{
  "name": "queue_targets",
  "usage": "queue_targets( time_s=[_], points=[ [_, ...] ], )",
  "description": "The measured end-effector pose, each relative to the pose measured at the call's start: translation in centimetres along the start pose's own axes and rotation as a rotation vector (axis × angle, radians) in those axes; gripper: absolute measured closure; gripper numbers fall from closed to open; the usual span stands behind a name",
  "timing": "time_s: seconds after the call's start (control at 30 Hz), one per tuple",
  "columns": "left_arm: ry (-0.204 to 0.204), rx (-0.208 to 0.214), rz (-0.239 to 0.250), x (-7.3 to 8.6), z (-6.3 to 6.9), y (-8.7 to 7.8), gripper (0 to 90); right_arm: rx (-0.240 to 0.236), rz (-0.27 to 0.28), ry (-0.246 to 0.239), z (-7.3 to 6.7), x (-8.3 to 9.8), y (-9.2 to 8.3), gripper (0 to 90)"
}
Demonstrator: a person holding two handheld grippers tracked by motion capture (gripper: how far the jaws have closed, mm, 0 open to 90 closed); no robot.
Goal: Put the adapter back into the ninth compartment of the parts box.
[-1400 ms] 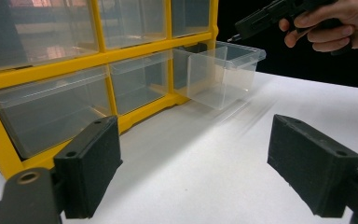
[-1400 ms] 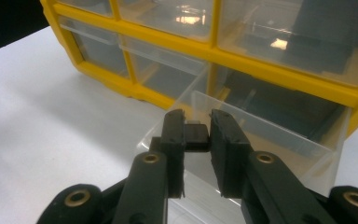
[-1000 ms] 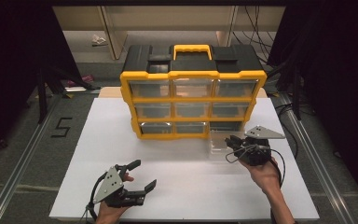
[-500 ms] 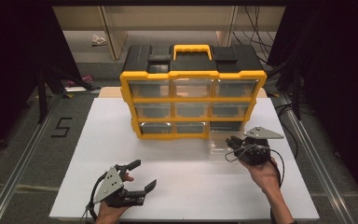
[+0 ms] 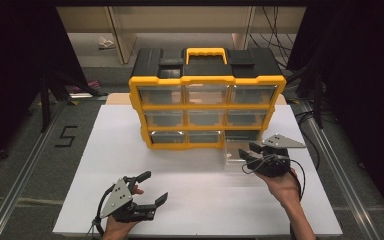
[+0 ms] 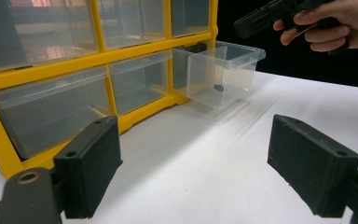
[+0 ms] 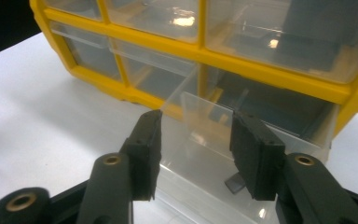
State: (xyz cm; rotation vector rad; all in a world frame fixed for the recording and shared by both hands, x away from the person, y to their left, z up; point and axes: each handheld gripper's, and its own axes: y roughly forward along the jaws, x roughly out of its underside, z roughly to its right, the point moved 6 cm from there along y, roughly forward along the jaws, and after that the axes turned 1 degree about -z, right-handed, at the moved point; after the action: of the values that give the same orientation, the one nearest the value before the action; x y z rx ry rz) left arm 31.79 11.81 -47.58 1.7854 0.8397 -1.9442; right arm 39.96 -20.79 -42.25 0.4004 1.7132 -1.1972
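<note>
White table [image 5: 190,195] bearing one yellow-framed cabinet [image 5: 207,112] with a black top and one yellow handle [image 5: 206,52]. The cabinet holds nine clear drawers in three rows of three; eight sit flush in the frame. One drawer [image 5: 237,155], at the lower right of the high view, is pulled part-way out onto the table, its rear still inside the frame. In the left gripper view one small dark object [image 6: 219,87] lies on this drawer's floor; the right gripper view shows a small dark piece [image 7: 235,183] there too, its identity unclear. Two grippers are present, each held in one hand. The right gripper [image 5: 246,152] hangs above the front edge of the drawer, jaws parted over the open interior and grasping nothing. The left gripper [image 5: 152,187] rests near the table's front edge, well apart from the cabinet, jaws spread wide and empty. A number 5 [image 5: 66,136] is marked on the floor left of the table.
</note>
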Motion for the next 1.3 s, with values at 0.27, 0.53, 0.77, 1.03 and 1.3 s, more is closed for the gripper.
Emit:
queue_targets(
  time_s=[0.27, 0.53, 0.77, 1.03, 1.3],
  points=[
    [-0.001, 0.001, 0.0, 0.0, 0.0, 0.0, 16.7, -0.005, 0.004, -0.018, -0.8, -0.3, -0.1, 44.9],
    [-0.002, 0.001, 0.0, 0.0, 0.0, 0.0, 16.7, -0.019, 0.031, -0.038, -1.9, -0.8, -0.6, 38.7],
    [-0.002, 0.001, 0.001, 0.0, 0.0, 0.0, 16.7, -0.044, 0.06, -0.044, -2.8, -1.1, -1.0, 35.8],
    [0.0, 0.002, 0.0, 0.0, 0.0, 0.0, 16.7, -0.092, 0.089, -0.039, -3.9, -1.1, -1.1, 34.4],
    [-0.003, 0.005, -0.001, 0.0, 0.0, 0.0, 16.7, -0.134, 0.118, -0.024, -4.9, -1.1, -1.5, 33.9]
  ],
)
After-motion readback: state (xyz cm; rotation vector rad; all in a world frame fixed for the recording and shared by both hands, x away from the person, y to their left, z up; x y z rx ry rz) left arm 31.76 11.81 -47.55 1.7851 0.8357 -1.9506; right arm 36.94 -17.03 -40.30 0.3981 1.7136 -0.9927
